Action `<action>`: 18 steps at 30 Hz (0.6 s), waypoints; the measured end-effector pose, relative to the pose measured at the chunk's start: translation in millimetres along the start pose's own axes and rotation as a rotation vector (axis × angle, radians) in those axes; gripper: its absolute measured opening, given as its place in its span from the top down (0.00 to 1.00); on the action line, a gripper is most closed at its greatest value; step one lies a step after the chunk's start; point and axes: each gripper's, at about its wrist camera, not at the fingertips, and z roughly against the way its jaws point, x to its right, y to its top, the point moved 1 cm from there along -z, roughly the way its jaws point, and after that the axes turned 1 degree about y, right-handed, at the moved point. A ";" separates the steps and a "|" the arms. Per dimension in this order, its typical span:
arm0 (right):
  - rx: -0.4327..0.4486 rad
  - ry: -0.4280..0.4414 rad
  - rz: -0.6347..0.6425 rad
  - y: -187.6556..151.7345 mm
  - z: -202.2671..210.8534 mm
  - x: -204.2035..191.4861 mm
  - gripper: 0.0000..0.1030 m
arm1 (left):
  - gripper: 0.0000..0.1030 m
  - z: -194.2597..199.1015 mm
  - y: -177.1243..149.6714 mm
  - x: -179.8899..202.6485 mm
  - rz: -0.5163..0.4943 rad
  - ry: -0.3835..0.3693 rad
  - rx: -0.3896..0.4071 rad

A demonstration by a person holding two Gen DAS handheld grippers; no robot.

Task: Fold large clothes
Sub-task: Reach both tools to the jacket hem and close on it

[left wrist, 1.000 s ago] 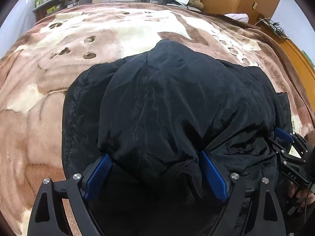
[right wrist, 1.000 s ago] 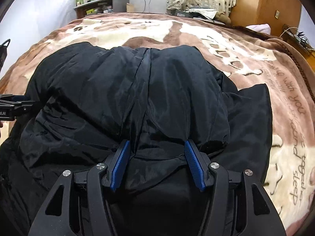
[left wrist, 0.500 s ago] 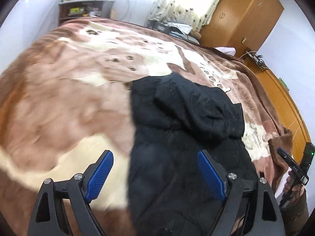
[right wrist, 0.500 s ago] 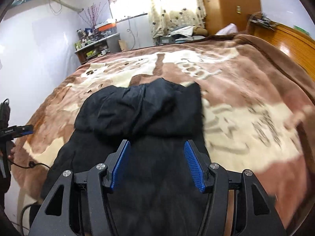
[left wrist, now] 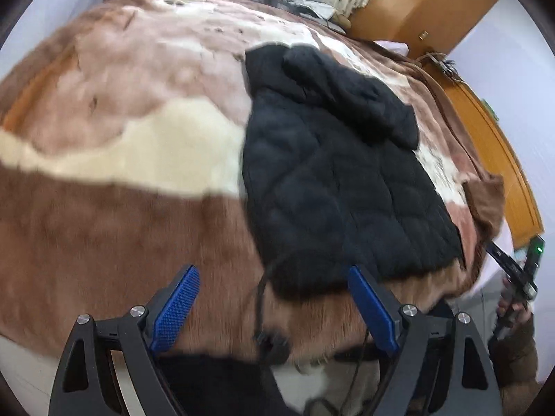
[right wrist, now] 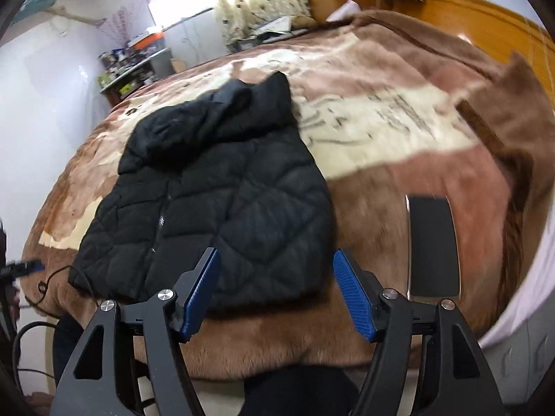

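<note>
Jacket (right wrist: 222, 208) lies folded on the blanket (right wrist: 399, 159) near the bed's near edge, hood at the far end. Left gripper (left wrist: 274, 308) — jaws apart, empty, cable (left wrist: 260, 298) crossing between them, snag risk. Right gripper (right wrist: 275, 294) — apart, empty too. Puffy quilting may spring the fold open; dark phone-like slab (right wrist: 432, 242) lies just right.

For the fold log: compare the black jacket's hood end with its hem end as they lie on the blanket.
The hood end lies far from the jaws, bunched and smooth-surfaced; the hem end lies nearest them, flat and diamond-quilted. The hood end is narrower, the hem end wider. Both are black, rest on the brown blanket, and neither is gripped: the left gripper and right gripper are open and off the jacket.
</note>
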 end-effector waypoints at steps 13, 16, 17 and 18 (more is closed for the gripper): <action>0.041 0.023 -0.020 -5.7 2.4 -1.0 0.34 | 0.12 155.5 -38.4 -53.8 0.028 0.180 0.244; -0.004 -0.015 -0.016 -8.1 -18.6 -2.0 0.33 | 0.12 100.9 -19.8 -49.8 0.069 0.069 0.214; -0.013 -0.026 -0.015 -10.5 -23.3 -2.8 0.31 | 0.12 72.8 -13.6 -44.9 0.084 0.037 0.188; -0.029 -0.038 -0.018 -12.6 -30.6 -1.8 0.29 | 0.12 51.1 -9.1 -41.0 0.093 -0.001 0.160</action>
